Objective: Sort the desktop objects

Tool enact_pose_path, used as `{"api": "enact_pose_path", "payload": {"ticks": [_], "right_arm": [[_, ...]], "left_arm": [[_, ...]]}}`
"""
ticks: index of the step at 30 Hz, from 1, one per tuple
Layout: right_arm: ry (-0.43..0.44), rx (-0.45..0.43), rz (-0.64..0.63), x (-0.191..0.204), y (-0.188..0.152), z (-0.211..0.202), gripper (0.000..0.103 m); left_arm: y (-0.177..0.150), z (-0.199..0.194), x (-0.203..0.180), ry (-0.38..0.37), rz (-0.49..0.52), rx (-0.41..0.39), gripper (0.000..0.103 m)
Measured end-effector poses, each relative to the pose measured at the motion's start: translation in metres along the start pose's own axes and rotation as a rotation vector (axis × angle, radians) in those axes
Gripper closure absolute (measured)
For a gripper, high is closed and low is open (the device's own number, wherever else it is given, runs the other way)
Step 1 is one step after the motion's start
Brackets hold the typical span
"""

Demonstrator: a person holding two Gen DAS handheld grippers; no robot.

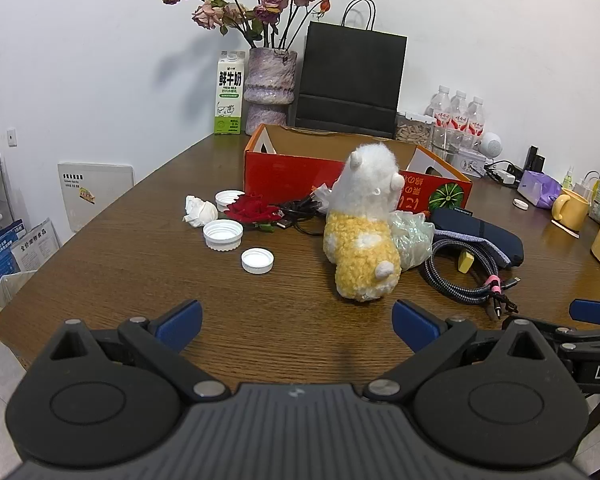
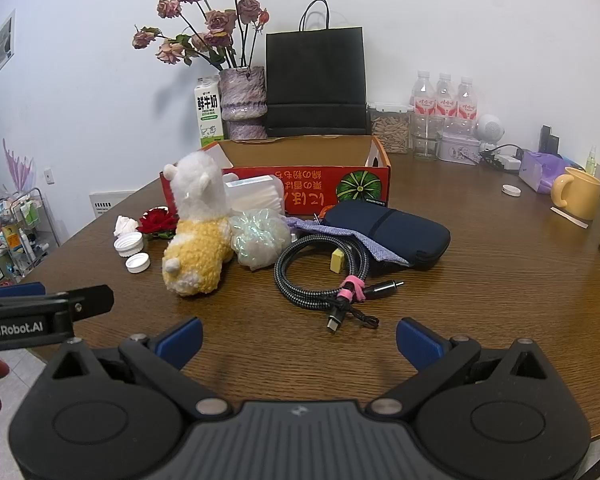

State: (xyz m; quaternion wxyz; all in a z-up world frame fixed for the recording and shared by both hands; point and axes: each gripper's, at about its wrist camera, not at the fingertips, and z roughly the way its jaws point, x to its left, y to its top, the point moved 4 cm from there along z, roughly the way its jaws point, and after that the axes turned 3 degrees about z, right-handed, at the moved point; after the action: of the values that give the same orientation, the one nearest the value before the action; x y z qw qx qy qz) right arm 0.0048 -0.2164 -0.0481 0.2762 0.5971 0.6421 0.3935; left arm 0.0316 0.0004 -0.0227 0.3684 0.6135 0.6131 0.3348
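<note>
On the table (image 2: 480, 272) there are three white bottle caps (image 1: 223, 234), one plush alpaca (image 1: 362, 232), one red rose head (image 1: 252, 210), one crumpled tissue (image 1: 198, 210), one braided cable (image 2: 320, 276), one thin black cable (image 1: 300, 212), one dark pouch (image 2: 384, 226), one plastic-wrapped bundle (image 2: 260, 238) and one small yellow block (image 2: 337, 261). Behind them stand one red cardboard box (image 2: 340, 190), one black paper bag (image 2: 316, 80), one vase of dried roses (image 2: 244, 100), one milk carton (image 2: 209, 114) and three water bottles (image 2: 444, 96). To the right are one yellow mug (image 2: 578, 192) and one purple tissue pack (image 2: 540, 176); two grippers are in view, the left (image 1: 296, 326) and the right (image 2: 299, 338).
</note>
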Motion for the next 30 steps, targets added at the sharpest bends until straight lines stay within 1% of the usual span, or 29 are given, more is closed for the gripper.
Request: {"api": "enact_pose_path", "payload": {"ticks": [30], "right_arm": [[0.0, -0.001, -0.001, 0.0006, 0.001, -0.0008, 0.0]], "left_arm": [[-0.001, -0.0009, 0.001, 0.0, -0.006, 0.0, 0.0]]}}
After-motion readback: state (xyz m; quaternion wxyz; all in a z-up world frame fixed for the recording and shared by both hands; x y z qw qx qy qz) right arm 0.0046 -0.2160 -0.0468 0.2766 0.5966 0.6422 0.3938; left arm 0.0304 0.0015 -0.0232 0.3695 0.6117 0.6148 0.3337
